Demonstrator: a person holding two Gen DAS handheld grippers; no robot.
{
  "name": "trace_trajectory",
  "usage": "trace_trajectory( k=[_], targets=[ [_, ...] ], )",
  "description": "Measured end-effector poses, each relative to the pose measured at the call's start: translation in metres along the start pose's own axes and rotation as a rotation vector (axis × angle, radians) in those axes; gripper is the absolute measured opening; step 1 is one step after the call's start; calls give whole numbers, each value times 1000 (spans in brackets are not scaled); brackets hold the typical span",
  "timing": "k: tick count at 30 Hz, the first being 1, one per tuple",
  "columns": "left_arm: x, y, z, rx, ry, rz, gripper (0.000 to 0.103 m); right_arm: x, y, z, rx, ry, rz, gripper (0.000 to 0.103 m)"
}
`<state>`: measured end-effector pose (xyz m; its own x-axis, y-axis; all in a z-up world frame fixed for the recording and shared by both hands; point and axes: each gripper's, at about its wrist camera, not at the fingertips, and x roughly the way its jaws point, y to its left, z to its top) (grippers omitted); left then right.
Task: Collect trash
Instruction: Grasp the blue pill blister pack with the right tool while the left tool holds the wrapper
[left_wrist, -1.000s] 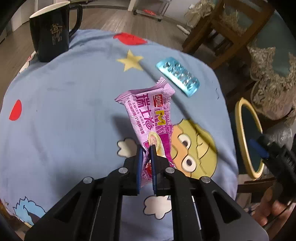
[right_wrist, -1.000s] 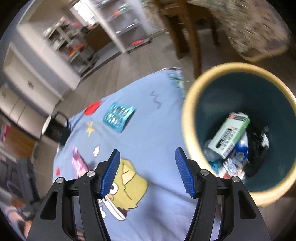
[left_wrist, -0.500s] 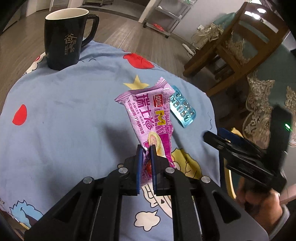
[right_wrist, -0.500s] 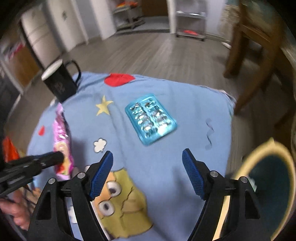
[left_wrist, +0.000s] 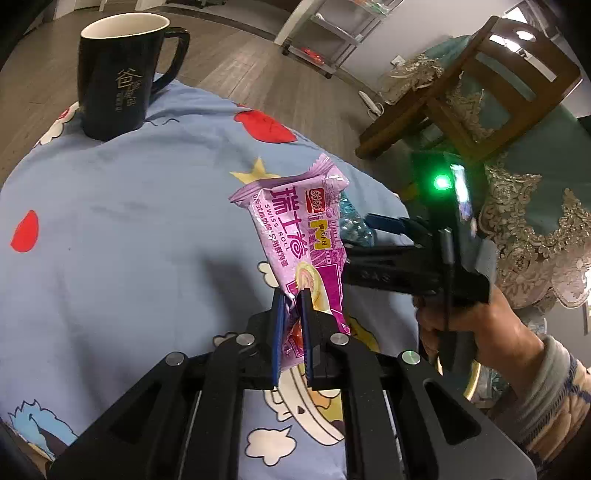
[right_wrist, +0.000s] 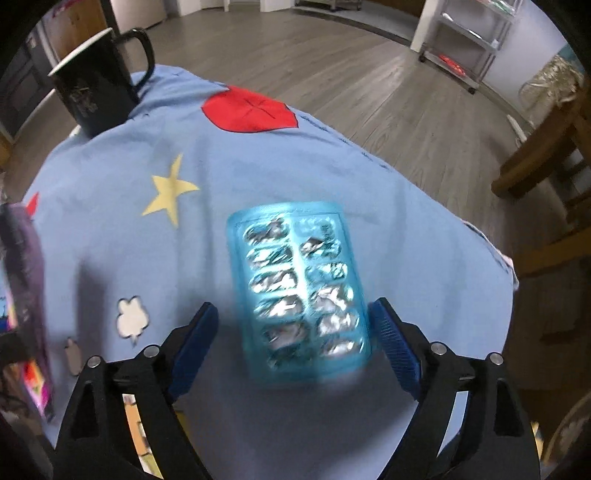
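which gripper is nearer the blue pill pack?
Right. The right gripper straddles the pill pack, jaws opening, not gripping. The left gripper is off to the side, clamped on the pink wrapper.

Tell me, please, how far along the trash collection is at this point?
Nothing visibly finished: the bin's contents are out of view. In hand: the left gripper is shut on the pink Swiss roll wrapper, lifted off the blue cloth. The right gripper straddles the blue blister pack, jaws opening, not yet pressing it. Left: grasp the pack and bin both. The black mug looks untouched.
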<state>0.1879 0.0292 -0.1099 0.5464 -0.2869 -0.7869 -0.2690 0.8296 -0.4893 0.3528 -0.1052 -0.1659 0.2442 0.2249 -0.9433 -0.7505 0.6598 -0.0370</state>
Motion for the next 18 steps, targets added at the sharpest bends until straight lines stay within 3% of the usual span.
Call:
trace_trajectory(
  k=[7, 10, 18],
  targets=[
    [4, -6, 1, 8, 7, -13, 8, 2, -9, 2, 34, -26, 27, 88],
    [5, -7, 1, 10, 8, -13, 8, -5, -11, -5, 60, -56, 8, 73],
    [6, -15, 0, 32, 8, -21, 8, -33, -24, -45, 269, -114, 77, 70]
  ],
)
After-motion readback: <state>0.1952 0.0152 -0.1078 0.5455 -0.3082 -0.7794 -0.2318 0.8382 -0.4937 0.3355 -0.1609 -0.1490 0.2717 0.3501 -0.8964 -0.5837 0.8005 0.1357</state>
